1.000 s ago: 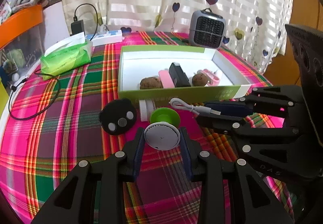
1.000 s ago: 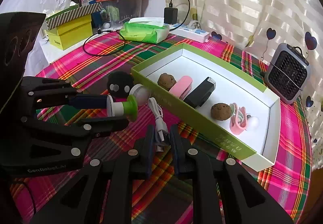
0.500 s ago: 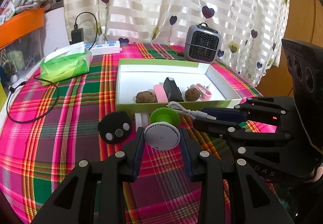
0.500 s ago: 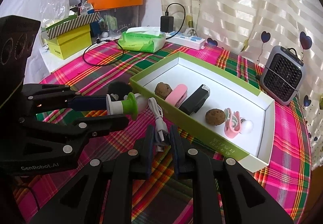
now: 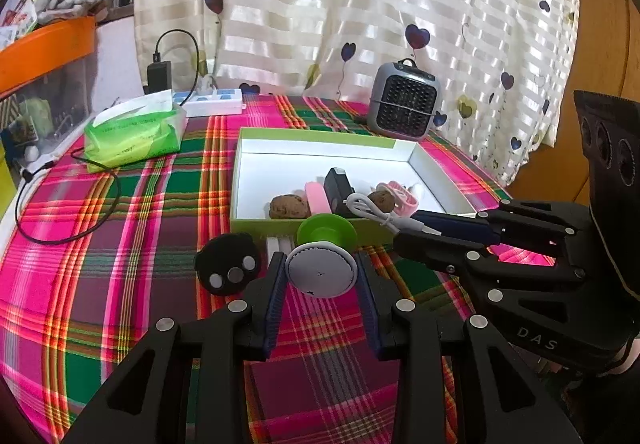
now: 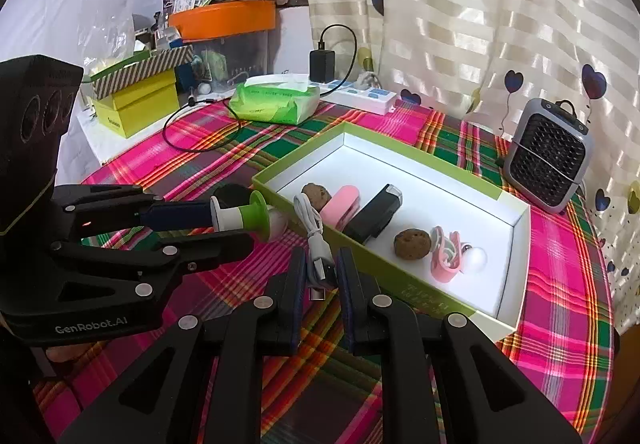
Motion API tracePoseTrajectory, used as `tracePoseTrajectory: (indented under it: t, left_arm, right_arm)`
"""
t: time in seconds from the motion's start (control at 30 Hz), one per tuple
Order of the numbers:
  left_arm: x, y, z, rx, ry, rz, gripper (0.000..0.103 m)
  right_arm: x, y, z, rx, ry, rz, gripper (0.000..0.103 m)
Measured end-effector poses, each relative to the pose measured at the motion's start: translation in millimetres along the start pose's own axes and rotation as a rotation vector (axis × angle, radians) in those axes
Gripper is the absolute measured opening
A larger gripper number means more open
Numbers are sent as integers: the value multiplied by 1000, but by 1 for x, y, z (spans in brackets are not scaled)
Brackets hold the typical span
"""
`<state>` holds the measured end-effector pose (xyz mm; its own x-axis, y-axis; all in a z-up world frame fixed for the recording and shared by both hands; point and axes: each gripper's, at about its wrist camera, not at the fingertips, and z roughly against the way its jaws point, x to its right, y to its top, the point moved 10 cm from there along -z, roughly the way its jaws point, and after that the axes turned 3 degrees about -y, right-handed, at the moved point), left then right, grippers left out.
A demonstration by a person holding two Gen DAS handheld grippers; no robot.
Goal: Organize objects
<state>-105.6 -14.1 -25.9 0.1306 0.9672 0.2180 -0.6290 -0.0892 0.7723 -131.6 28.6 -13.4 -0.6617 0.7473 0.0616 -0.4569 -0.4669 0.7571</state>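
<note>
My left gripper (image 5: 322,276) is shut on a green-and-white round gadget (image 5: 323,268), held above the cloth just before the green box (image 5: 320,134); the gadget also shows in the right wrist view (image 6: 244,214). My right gripper (image 6: 318,272) is shut on the plug end of a white USB cable (image 6: 316,228), whose loop hangs over the box's near wall (image 6: 384,268). The cable also shows in the left wrist view (image 5: 376,213). Inside the box lie two brown balls (image 6: 412,242), a pink clip (image 6: 340,205), a black device (image 6: 374,215) and a pink-white item (image 6: 448,252).
A black round toy (image 5: 228,270) and a white piece (image 5: 277,244) lie on the plaid cloth left of the gadget. A green tissue pack (image 5: 134,133), power strip (image 5: 212,101), small grey fan (image 5: 404,103) and a black cord (image 5: 60,219) stand further back.
Both grippers have lifted with their loads and moved up toward the box. The cable now hangs higher, over the box's near wall.
</note>
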Motion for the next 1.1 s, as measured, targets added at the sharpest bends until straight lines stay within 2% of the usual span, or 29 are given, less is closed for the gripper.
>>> tracePoseTrajectory:
  t: [0.43, 1.1]
  left_arm:
    - [6, 8, -1, 4, 23, -8, 32]
    - [12, 24, -19, -19, 58, -42, 32]
  right_arm:
    - [6, 3, 4, 18, -7, -26, 16]
    - [43, 6, 3, 28, -39, -124, 16]
